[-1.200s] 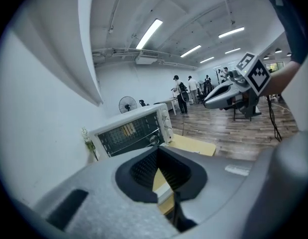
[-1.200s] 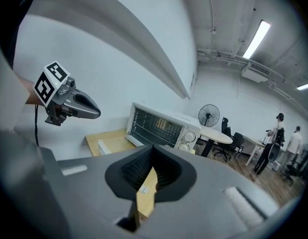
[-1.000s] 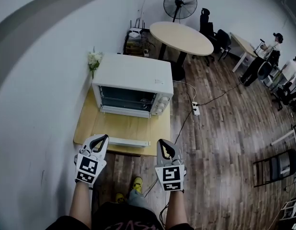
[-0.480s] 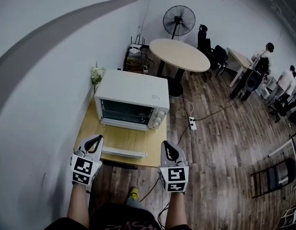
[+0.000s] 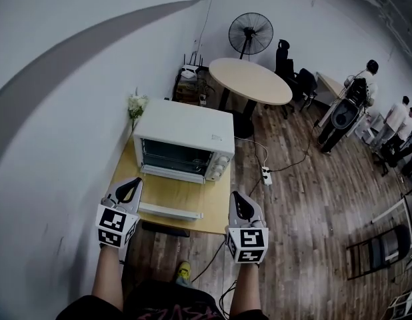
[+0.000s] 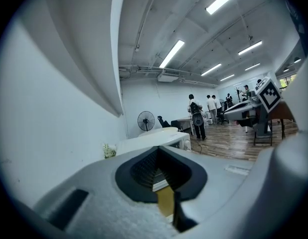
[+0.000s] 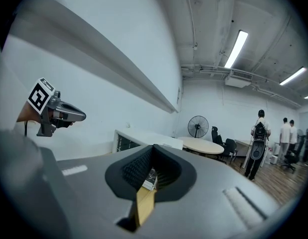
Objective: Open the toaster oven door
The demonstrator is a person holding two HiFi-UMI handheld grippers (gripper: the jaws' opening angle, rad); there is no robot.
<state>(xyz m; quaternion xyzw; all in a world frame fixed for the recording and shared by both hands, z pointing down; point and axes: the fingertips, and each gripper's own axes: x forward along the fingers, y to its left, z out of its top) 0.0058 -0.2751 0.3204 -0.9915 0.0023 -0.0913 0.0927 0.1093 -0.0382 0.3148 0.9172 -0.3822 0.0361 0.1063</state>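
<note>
1. Jaws on my left gripper (image 5: 133, 184) are pressed together with nothing between them, and it is the same on my right gripper (image 5: 239, 199). I hold both nearly level, pointing forward.
2. Below them is the wooden table (image 5: 193, 193). My left gripper hangs over its near left corner, and my right one is out past its right edge, over the floor.
3. A white bar (image 5: 170, 211) lies crosswise near the table's front edge, just beside my left tip in the head view.
4. The toaster oven (image 5: 186, 127) sits at the back of the table, ahead of and below both grippers and between them. Its front faces me, with its long axis running left to right across my reach and its knobs (image 5: 219, 169) at the right end.
5. The door (image 5: 174, 157) I cannot settle. The dark window with a rack showing fits glass standing shut. It equally fits an open cavity with the door folded flat towards me and the white bar as its handle.
6. My judgement is that the way to that front is forward and down for either hand. The left is nearer the window and the bar, the right nearer the knobs.
</note>
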